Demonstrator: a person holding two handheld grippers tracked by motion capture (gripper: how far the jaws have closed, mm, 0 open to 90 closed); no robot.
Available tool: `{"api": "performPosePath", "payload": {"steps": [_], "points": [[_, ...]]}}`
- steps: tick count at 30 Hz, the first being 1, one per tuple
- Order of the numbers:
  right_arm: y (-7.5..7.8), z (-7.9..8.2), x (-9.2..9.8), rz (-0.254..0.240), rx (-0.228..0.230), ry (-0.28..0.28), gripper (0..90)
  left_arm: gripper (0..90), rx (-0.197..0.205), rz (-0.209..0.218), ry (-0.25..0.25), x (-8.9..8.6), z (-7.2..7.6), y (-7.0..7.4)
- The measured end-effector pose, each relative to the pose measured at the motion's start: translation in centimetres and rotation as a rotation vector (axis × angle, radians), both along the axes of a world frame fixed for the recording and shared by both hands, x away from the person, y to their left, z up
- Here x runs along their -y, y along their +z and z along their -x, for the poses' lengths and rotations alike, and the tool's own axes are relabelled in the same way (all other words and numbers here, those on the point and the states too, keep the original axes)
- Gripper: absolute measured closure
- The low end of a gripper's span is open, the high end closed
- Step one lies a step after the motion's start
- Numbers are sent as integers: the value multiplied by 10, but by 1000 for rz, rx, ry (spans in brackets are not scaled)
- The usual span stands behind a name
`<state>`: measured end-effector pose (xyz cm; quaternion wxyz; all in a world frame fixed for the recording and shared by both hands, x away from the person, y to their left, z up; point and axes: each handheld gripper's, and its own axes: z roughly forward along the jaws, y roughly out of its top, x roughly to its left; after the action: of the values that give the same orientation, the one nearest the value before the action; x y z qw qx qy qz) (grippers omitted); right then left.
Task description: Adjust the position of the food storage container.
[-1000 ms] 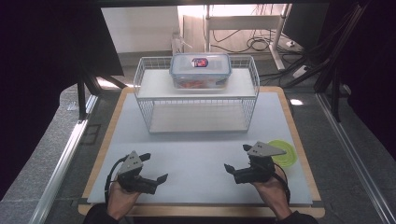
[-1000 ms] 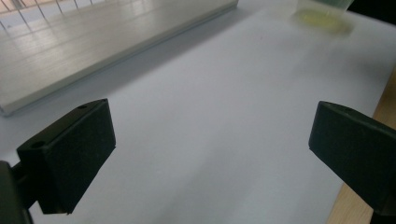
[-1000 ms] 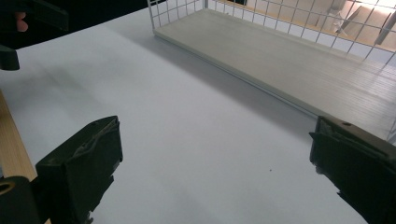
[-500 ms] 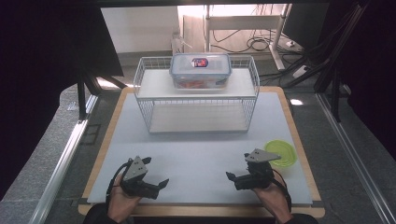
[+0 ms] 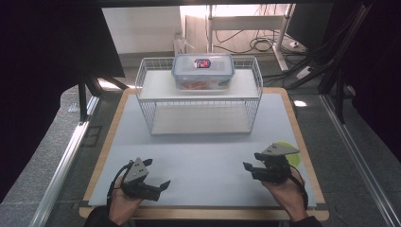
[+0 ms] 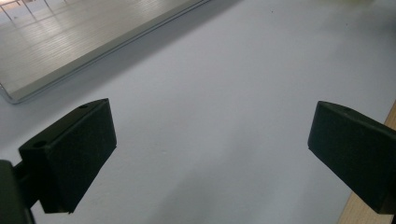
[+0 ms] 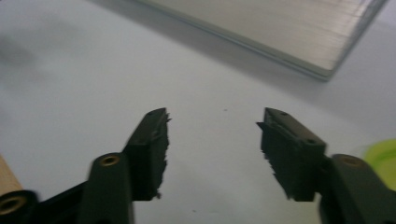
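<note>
My left gripper (image 5: pixel 157 173) rests low over the white mat (image 5: pixel 208 151) near its front left, held in a person's hand. Its jaws stand wide open with bare mat between them (image 6: pixel 212 108). My right gripper (image 5: pixel 251 161) hovers at the front right, also hand-held. Its jaws (image 7: pixel 212 117) have just been closing and now stand partly apart, with nothing between them. A clear food container (image 5: pixel 203 71) with a blue-rimmed lid sits on the top shelf of a white wire rack (image 5: pixel 198 111) at the back of the mat.
A yellow-green plate (image 5: pixel 292 152) lies right behind the right gripper, and its edge (image 7: pixel 385 156) peeks in beside the right jaw. The rack's lower shelf board (image 6: pixel 70 42) (image 7: pixel 280 28) lies ahead of both grippers. A wooden table edge (image 5: pixel 203 213) borders the mat.
The right gripper's jaws have narrowed, and the hand has shifted slightly to the right and away. The left gripper has stayed where it was.
</note>
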<state>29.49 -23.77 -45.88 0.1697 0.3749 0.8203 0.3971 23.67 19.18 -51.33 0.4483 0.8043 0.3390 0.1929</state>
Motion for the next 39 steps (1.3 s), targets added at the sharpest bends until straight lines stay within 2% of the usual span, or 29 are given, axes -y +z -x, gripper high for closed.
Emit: {"api": "performPosePath", "payload": {"steps": [1, 3, 5, 6, 9, 10, 11, 12, 13, 15, 18, 19, 21, 22, 26, 33, 39], "points": [[0, 0, 0, 0, 0, 0, 506, 11, -2, -1, -1, 0, 0, 0], [6, -4, 14, 11, 19, -32, 621, 11, -5, -4, -2, 1, 0, -1], [8, -6, 20, 7, 18, -42, 651, 12, -6, -5, -4, 1, 0, -1], [10, -8, 28, 16, 14, -65, 706, 13, -7, -7, -3, 1, -1, -1], [10, -11, 38, 54, 16, -87, 760, 14, -7, -7, -2, 1, -1, -1], [10, -11, 38, 54, 16, -87, 760, 14, -7, -8, -1, 1, -1, -1], [10, -14, 47, 51, 20, -113, 818, 18, -5, -7, -2, 1, -1, -1], [10, -14, 47, 51, 20, -113, 818, 19, -5, -7, -2, 1, -1, -1], [11, -16, 55, 38, 23, -140, 874, 19, -7, -10, -1, 1, -1, -1], [12, -17, 59, 42, 25, -160, 894, 19, -7, -10, -1, 1, -1, -1], [15, -20, 72, 48, 31, -224, 900, 21, -9, -7, -1, 1, -1, -2], [15, -22, 82, 50, 31, -263, 900, 22, -10, -9, 0, 1, -1, -2], [14, -24, 91, 59, 28, -301, 900, 22, -10, -9, 0, 1, -1, -2], [14, -24, 91, 59, 28, -301, 900, 22, -10, -10, 0, 1, -1, -2], [8, -27, 113, 68, 12, -378, 900, 23, -12, -14, 4, 1, -1, -2], [-3, -29, 127, 93, -10, -438, 900, 25, -11, -16, 6, 1, -1, -2], [-9, -31, 130, 90, -35, -441, 900, 26, -15, -20, 7, 1, -1, -2]]}}
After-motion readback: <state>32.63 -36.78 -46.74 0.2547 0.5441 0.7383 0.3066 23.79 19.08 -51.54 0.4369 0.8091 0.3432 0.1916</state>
